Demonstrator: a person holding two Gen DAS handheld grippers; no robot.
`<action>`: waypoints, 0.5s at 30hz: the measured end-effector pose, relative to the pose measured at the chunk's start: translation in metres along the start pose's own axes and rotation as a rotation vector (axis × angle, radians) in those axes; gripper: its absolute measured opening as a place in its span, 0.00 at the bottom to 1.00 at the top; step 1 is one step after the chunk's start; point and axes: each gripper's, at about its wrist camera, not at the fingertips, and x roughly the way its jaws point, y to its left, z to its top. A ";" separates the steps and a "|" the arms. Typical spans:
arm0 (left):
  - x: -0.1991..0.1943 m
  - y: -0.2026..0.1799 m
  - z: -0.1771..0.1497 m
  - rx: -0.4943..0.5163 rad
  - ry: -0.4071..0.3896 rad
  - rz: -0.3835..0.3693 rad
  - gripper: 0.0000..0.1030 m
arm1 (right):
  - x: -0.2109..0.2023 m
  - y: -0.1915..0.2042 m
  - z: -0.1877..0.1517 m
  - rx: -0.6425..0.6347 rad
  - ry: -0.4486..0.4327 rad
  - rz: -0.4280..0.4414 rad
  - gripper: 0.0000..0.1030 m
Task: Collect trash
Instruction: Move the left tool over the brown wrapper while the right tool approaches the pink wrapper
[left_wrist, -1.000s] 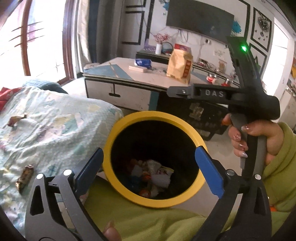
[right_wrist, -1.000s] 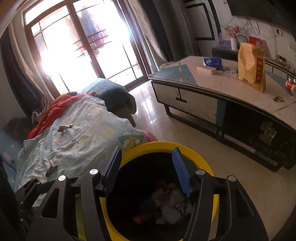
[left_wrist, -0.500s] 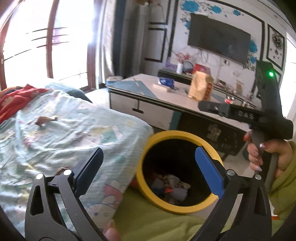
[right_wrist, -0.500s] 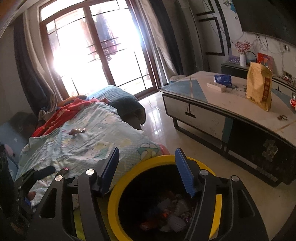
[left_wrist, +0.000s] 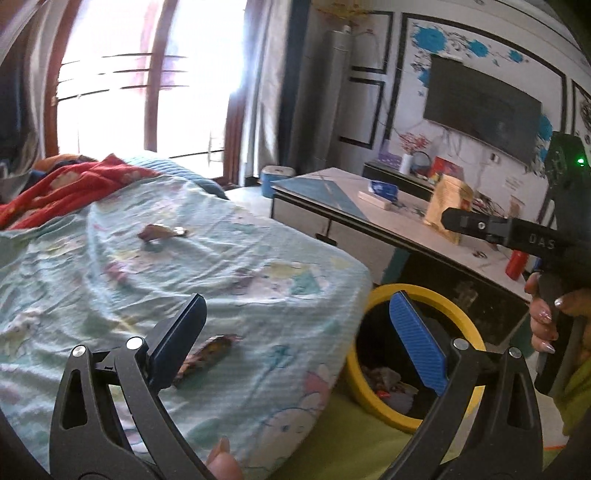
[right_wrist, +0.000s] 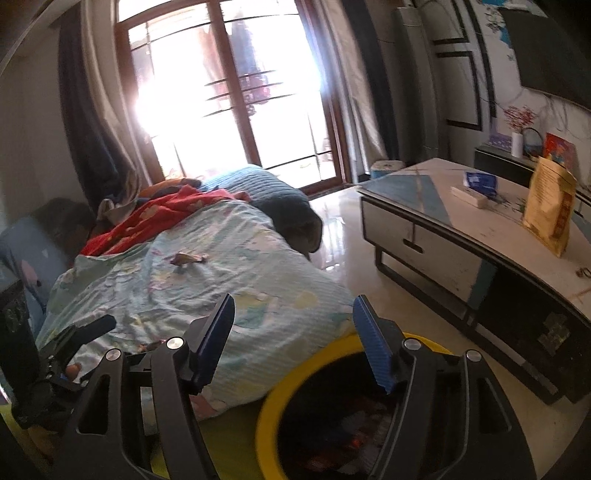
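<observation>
A yellow-rimmed black bin (left_wrist: 456, 310) holding several wrappers stands by the bed; it also shows in the right wrist view (right_wrist: 269, 410). My left gripper (left_wrist: 299, 332) is open and empty above the light blue quilt (left_wrist: 258, 258). A brown wrapper (left_wrist: 212, 350) lies just beside its left finger. A second brown wrapper (left_wrist: 159, 232) lies farther up the quilt, also in the right wrist view (right_wrist: 188, 258). My right gripper (right_wrist: 295, 339) is open and empty over the bin's near-left rim.
A low TV table (right_wrist: 461, 236) with a yellow bag (right_wrist: 550, 210) and small boxes stands to the right across shiny floor (right_wrist: 343, 229). A red blanket (left_wrist: 74, 184) and a blue pillow (right_wrist: 266, 188) lie at the bed's far end by the glass doors.
Both grippers have swung left and up, away from above the bin toward the quilt. The left one now sits over the near brown wrapper. Both stay open.
</observation>
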 end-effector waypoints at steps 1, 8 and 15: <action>-0.001 0.006 0.000 -0.012 -0.002 0.007 0.89 | 0.003 0.005 0.003 -0.010 -0.002 0.007 0.62; -0.008 0.042 0.002 -0.081 -0.002 0.058 0.89 | 0.030 0.043 0.019 -0.087 0.006 0.052 0.63; 0.001 0.073 0.000 -0.127 0.068 0.072 0.88 | 0.076 0.079 0.036 -0.148 0.045 0.092 0.63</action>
